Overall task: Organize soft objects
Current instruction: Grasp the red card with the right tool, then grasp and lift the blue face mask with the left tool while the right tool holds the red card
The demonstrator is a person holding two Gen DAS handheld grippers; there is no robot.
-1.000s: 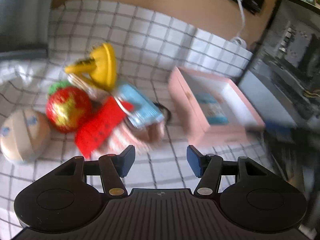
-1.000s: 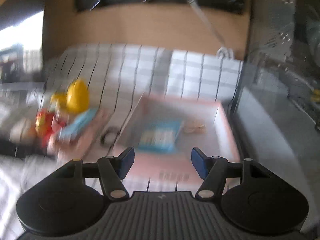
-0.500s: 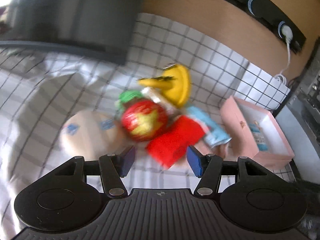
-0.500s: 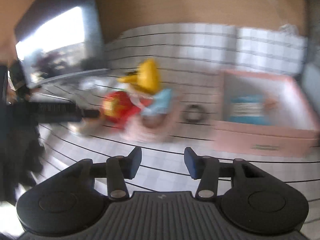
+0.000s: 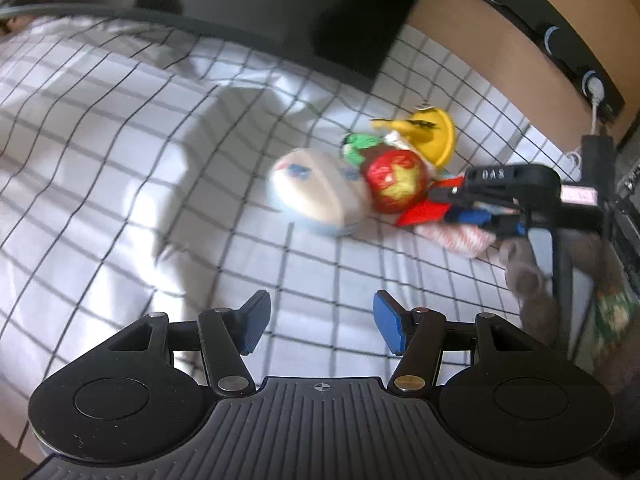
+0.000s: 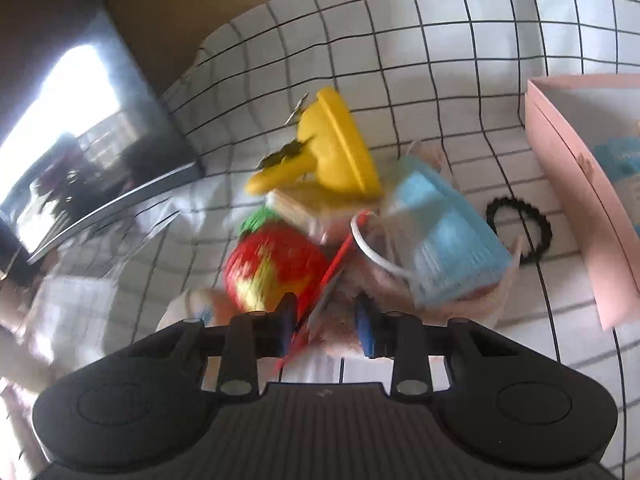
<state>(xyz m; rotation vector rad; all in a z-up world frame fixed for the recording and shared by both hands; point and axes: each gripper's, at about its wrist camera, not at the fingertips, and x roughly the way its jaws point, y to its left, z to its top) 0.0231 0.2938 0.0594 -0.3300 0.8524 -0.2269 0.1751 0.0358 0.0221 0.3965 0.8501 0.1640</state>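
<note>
White cloth with a black grid (image 5: 120,152) covers the surface, with a dark monitor (image 5: 280,8) standing at its far edge against a tan wall. On the cloth lies a heap of soft toys: a red-and-yellow strawberry plush (image 6: 276,268) with green leaves, a yellow plush (image 6: 336,152) behind it, a pale round cushion (image 5: 316,192) beside the strawberry, a light blue face mask (image 6: 448,240) with a white loop, a flat red piece (image 6: 328,280) and a pinkish fuzzy item (image 5: 456,236) beneath them. The left gripper (image 5: 320,324) hovers near the heap, jaws wide apart with nothing between them. The right gripper (image 6: 324,324) is pressed into the pile, its jaws narrowed around the red piece and pink fluff, though blur hides whether they truly clamp. A black hair tie (image 6: 520,232) lies between the heap and a pink box (image 6: 576,208).
</note>
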